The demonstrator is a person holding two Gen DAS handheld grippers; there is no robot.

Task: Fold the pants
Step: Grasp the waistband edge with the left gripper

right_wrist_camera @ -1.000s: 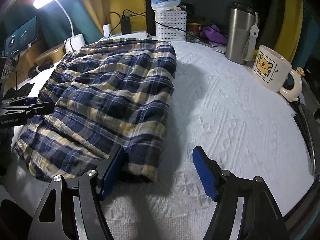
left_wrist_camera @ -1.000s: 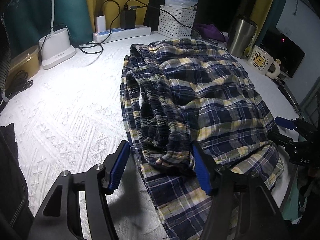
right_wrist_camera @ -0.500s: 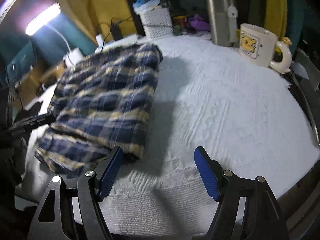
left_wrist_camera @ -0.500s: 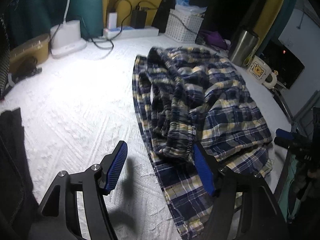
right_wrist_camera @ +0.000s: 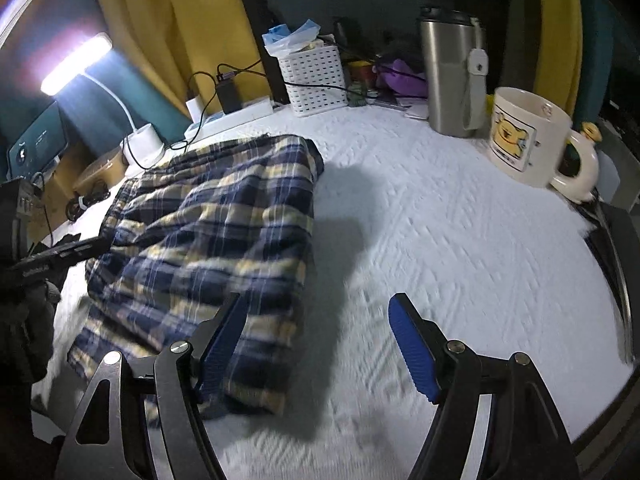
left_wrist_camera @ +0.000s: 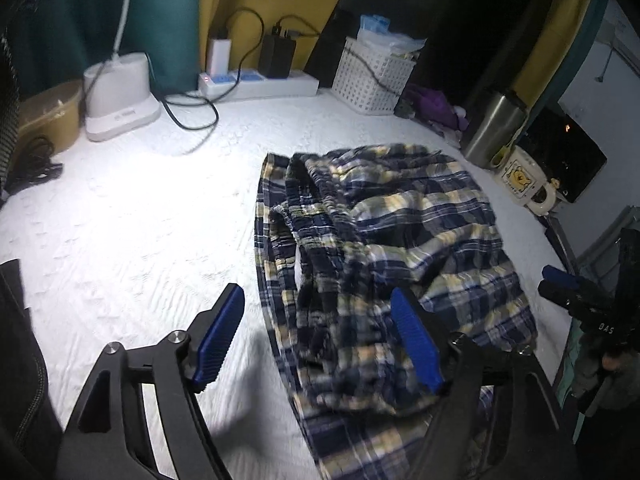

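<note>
dim, blurred; glaring desk lamp point(right_wrist_camera: 76, 62)

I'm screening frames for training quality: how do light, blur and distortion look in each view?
Left wrist view: lamp glare whitens the bedspread, plaid pants slightly motion-smeared, corners dark. Right wrist view: desk lamp blooms, bedspread near the right gripper streaks with blur, fisheye bends the edges.

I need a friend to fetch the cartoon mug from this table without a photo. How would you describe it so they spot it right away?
Look along the white textured table cover to its far right edge, past the plaid pants. There, right of the tall steel tumbler, stands the mug. It is cream ceramic with a big handle and a yellow cartoon bear on its side.
</note>
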